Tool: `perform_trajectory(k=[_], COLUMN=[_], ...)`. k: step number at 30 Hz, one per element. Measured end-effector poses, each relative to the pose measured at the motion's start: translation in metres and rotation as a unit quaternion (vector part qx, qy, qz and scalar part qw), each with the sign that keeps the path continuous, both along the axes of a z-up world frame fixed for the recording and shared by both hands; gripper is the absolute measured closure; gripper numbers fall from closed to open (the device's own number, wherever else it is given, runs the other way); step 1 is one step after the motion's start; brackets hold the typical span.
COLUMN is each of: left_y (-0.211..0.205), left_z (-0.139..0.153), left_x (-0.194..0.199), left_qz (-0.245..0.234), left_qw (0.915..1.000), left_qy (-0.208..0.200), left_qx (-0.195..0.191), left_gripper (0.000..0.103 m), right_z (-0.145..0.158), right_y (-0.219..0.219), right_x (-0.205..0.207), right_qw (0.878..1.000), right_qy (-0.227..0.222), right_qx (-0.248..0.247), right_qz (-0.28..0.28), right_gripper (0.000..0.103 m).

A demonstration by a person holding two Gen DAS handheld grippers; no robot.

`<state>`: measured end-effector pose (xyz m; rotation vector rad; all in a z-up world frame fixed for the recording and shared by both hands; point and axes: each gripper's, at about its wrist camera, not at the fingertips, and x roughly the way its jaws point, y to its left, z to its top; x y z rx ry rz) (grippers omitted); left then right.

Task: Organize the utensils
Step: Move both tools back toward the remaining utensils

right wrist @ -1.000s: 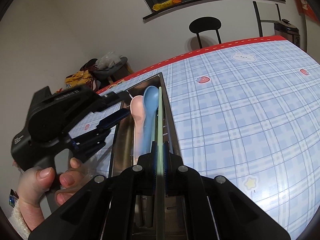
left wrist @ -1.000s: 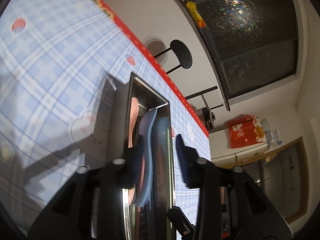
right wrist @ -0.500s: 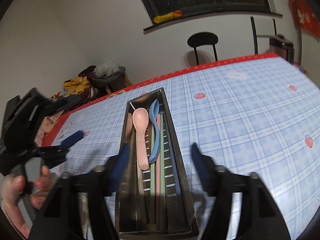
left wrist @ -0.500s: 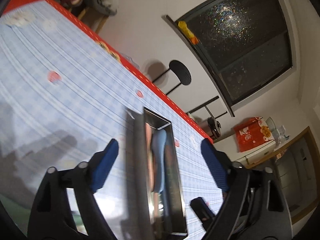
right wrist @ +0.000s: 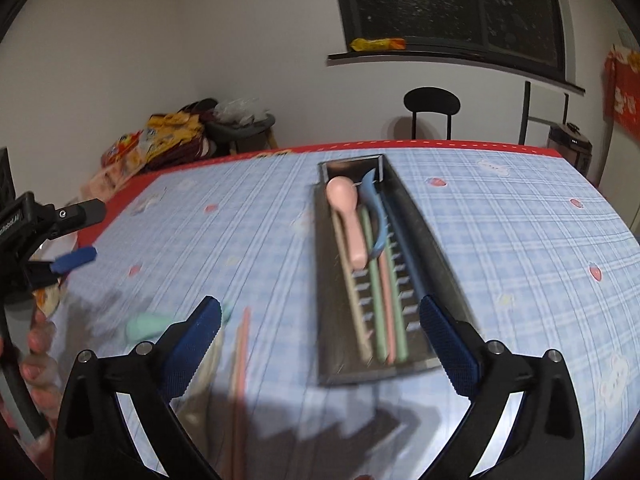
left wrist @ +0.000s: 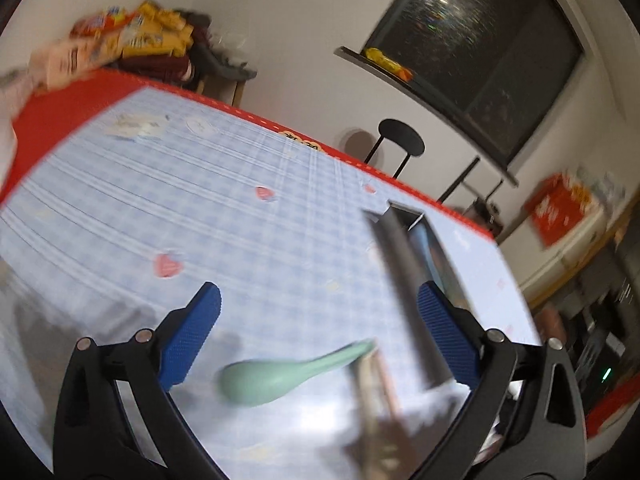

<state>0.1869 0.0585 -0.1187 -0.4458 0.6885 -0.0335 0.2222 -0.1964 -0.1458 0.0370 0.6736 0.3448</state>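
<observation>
A long metal tray (right wrist: 376, 374) lies on the blue checked tablecloth, holding a pink spoon (right wrist: 346, 216), a blue spoon (right wrist: 376, 220) and several chopsticks (right wrist: 380, 300). My right gripper (right wrist: 320, 344) hangs above the tray's near end; its jaws are opening, with nothing held between them. A green spoon (left wrist: 280, 376) lies on the cloth left of the tray (left wrist: 404, 272). My left gripper (left wrist: 320, 336) hovers over that spoon, its jaws opening and gripping nothing. Loose chopsticks (right wrist: 240, 360) lie beside the green spoon (right wrist: 148, 326). The left wrist view is blurred.
A hand (right wrist: 36, 340) holds the left gripper at the right wrist view's left edge. The table's red border (right wrist: 400, 146) runs along the far side, with a black chair (right wrist: 432, 104) behind it. Snack packets (right wrist: 168, 132) are piled at the far left corner.
Both grippers opened and drew back from the tray. The right one let go of a green chopstick, which now lies in the tray. The left one swung leftward off the tray, over the green spoon.
</observation>
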Motion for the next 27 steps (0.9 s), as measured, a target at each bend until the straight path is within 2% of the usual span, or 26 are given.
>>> perform_trajectory(k=[3,8,10,12,15,17,20,27], left_y=[0.003,-0.002,-0.005,-0.007,-0.013,-0.018,-0.026,-0.027], left_z=[-0.005,-0.022,-0.028,-0.033,-0.041,-0.045,-0.052,-0.054], left_x=[-0.023,-0.040,-0.043,-0.046,-0.046,-0.046,-0.046,-0.056], left_qz=[-0.027,-0.061,-0.073,-0.083,-0.097,-0.107,-0.120,-0.131], left_qw=[0.9985,0.9931,0.9911,0.9900,0.9895,0.9889,0.9873,0.9871], left_qy=[-0.006,-0.008,-0.011,-0.014,-0.017,-0.018,-0.017,-0.037], left_qx=[0.049,0.100,0.111,0.113,0.105,0.102,0.103,0.084], left_gripper=[0.006,0.006,0.006,0.006,0.006,0.006,0.006,0.006], right_z=[-0.006,-0.023,-0.026,-0.028,-0.034,-0.040,-0.045,-0.047], right_y=[0.005,0.013,0.014,0.018,0.025,0.030,0.034,0.040], right_x=[-0.016,-0.034,-0.039,-0.041,-0.044,-0.046,-0.048,-0.053], right_qw=[1.000,0.999,0.998,0.998,0.995,0.993,0.991,0.990], right_qy=[0.008,0.026,0.034,0.040,0.053,0.062,0.071,0.068], right_qx=[-0.010,-0.042,-0.037,-0.050,-0.078,-0.088,-0.096,-0.102], right_qz=[0.010,0.012,0.024,0.026,0.036,0.045,0.055,0.065], right_gripper=[0.006,0.006,0.009,0.028,0.045,0.052,0.060,0.060])
